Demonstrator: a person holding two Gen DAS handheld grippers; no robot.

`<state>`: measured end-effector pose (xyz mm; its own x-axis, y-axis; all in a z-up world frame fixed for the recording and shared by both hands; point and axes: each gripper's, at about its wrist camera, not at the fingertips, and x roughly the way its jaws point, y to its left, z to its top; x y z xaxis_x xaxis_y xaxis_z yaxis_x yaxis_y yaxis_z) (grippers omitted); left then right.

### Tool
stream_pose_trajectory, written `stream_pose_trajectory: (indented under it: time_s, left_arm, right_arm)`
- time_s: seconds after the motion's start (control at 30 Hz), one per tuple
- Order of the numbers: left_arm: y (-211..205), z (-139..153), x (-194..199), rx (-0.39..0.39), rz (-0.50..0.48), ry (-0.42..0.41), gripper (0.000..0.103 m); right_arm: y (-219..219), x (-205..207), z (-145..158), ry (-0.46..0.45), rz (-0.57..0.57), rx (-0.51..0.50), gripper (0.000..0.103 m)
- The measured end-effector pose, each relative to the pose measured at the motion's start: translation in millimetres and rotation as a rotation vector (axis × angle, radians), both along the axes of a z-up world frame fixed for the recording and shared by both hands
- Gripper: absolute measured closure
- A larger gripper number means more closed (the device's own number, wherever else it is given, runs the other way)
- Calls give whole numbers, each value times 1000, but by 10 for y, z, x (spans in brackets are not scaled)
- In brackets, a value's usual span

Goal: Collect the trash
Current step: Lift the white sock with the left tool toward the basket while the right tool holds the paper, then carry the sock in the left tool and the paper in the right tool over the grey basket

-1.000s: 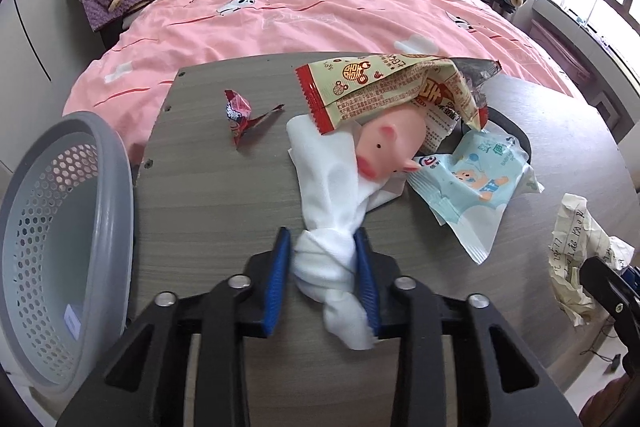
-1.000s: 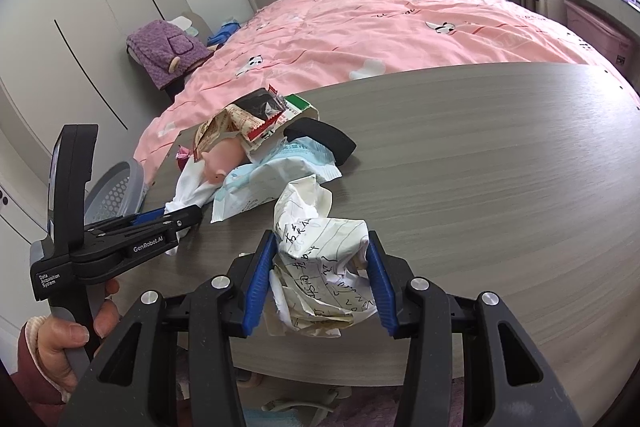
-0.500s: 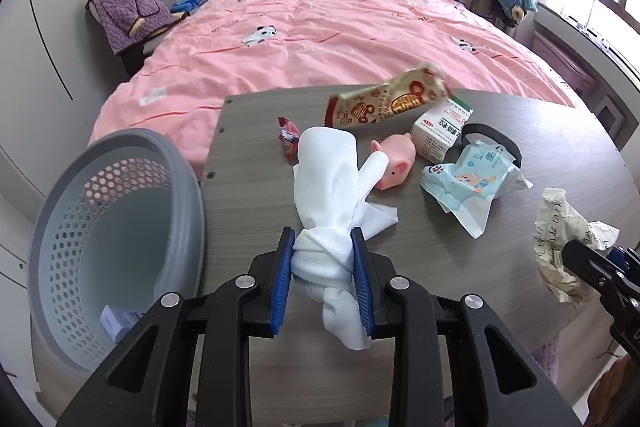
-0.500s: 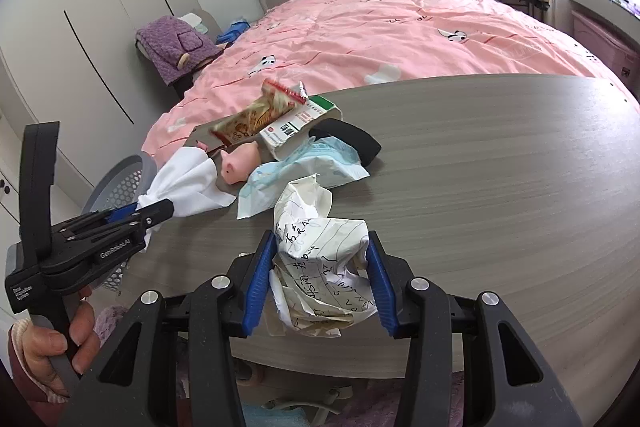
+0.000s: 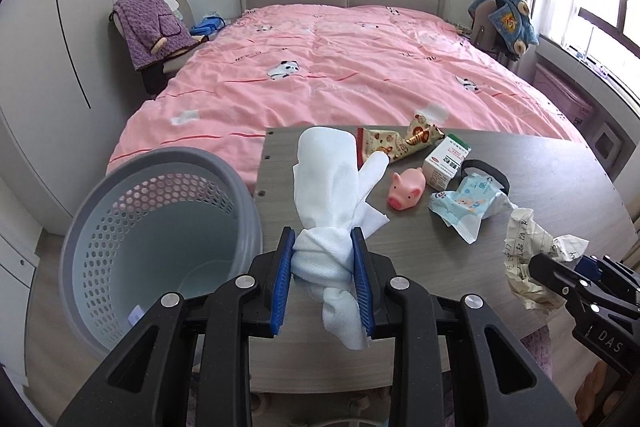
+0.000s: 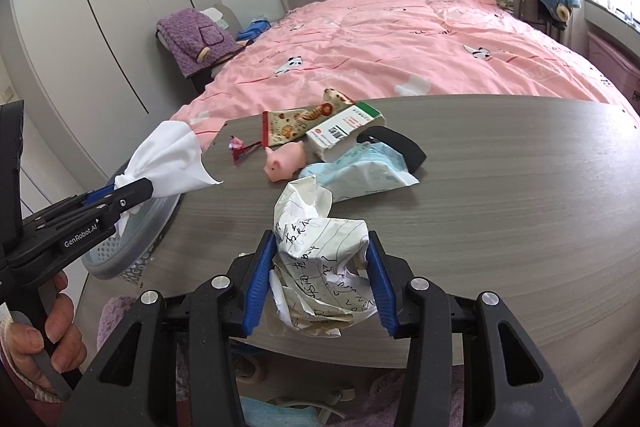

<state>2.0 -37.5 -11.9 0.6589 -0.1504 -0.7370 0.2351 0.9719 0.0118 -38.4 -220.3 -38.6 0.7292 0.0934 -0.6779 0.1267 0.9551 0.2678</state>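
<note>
My left gripper (image 5: 323, 263) is shut on a bunched white tissue (image 5: 332, 187), lifted off the grey table (image 5: 400, 239) near its left end. The same tissue (image 6: 168, 159) shows in the right wrist view, above the rim of the grey perforated basket (image 6: 132, 251). That basket (image 5: 160, 227) stands on the floor left of the table. My right gripper (image 6: 320, 275) is shut on a crumpled sheet of written paper (image 6: 320, 247), held over the table's near edge. The paper (image 5: 528, 251) also appears at the right of the left wrist view.
On the table lie a pink pig toy (image 5: 406, 187), a snack wrapper (image 5: 396, 143), a small milk carton (image 5: 446, 159), a blue wet-wipe pack (image 5: 466, 205), a black band (image 6: 396, 143) and a red candy wrapper (image 6: 240, 149). A pink bed (image 5: 340, 75) lies beyond.
My left gripper has risen and drawn back toward the left with the tissue, lifting it off the table and uncovering the pig toy. The basket has come further into view. The right gripper rose slightly.
</note>
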Motion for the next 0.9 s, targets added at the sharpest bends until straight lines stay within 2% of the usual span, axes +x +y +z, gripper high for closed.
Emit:
stream_pose_trajectory:
  time_s: [0.6, 0.9]
  left_arm:
    - [680, 111, -45, -3, 122, -46, 75]
    - [992, -49, 73, -7, 177, -4, 75]
  right_arm:
    - [638, 367, 201, -40, 143, -14, 59]
    - [936, 658, 133, -24, 209, -3, 59]
